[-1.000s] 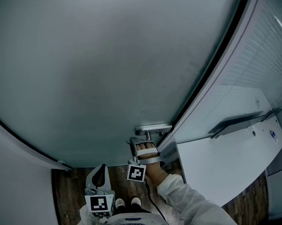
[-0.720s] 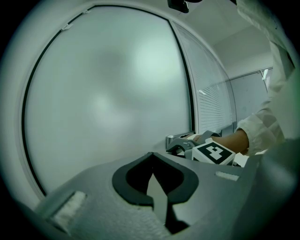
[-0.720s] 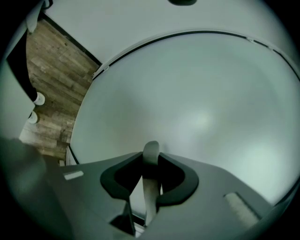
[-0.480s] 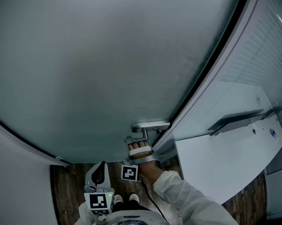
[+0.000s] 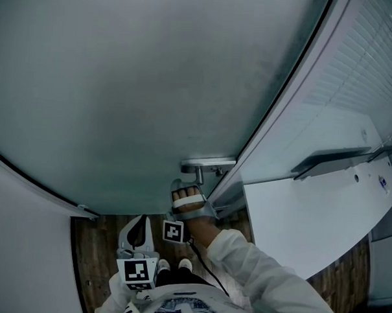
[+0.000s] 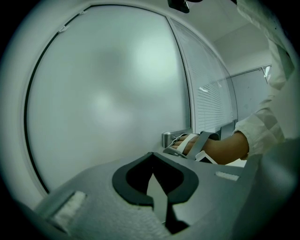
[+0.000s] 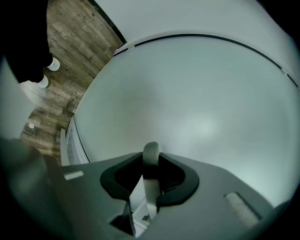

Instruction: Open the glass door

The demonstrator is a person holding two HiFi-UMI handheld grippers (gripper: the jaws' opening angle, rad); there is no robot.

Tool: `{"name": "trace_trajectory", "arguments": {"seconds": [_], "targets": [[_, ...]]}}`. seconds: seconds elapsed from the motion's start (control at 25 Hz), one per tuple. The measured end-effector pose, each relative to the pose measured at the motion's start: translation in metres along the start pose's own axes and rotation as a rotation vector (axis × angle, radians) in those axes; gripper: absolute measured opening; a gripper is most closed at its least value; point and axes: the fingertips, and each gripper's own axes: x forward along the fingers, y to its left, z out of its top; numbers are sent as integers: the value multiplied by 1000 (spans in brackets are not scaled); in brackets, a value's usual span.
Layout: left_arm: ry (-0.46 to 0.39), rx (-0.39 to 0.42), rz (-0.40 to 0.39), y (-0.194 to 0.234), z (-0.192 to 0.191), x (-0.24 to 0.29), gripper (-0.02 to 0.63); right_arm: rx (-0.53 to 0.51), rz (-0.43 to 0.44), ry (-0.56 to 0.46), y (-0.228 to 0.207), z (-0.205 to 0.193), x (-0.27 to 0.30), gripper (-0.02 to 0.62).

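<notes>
Frosted glass door (image 5: 153, 86) dead ahead, lever handle (image 5: 208, 165) low at its right edge by the frame, clamped between the pads of the right gripper (image 7: 150, 178). Left gripper (image 6: 154, 180) down over the wood floor (image 5: 91, 258), jaws together on nothing, well apart from the handle

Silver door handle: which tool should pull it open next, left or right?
Right, I think. The right tool is shut on the silver lever handle of the frosted glass door, so it can pull. The left tool holds nothing and hangs low, apart from the handle.
</notes>
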Motion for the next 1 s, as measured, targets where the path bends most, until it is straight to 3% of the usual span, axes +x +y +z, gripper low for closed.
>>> {"name": "trace_trajectory", "arguments": {"seconds": [0.36,0.6,0.76,1.0], "targets": [[-22,-28,52,-15,4,-12,5,13,-2,-13,7,5,-15,97],[-20,-34,71,-17,4,-27,5,101,17,-25,-1,8,-30,97],[-37,-21,66,-18,7,-28,5,106,6,-36,0,10,-35,97],[-60,-9,51,-17,16,-36,5,276,12,-76,-12,13,-47,95]]}}
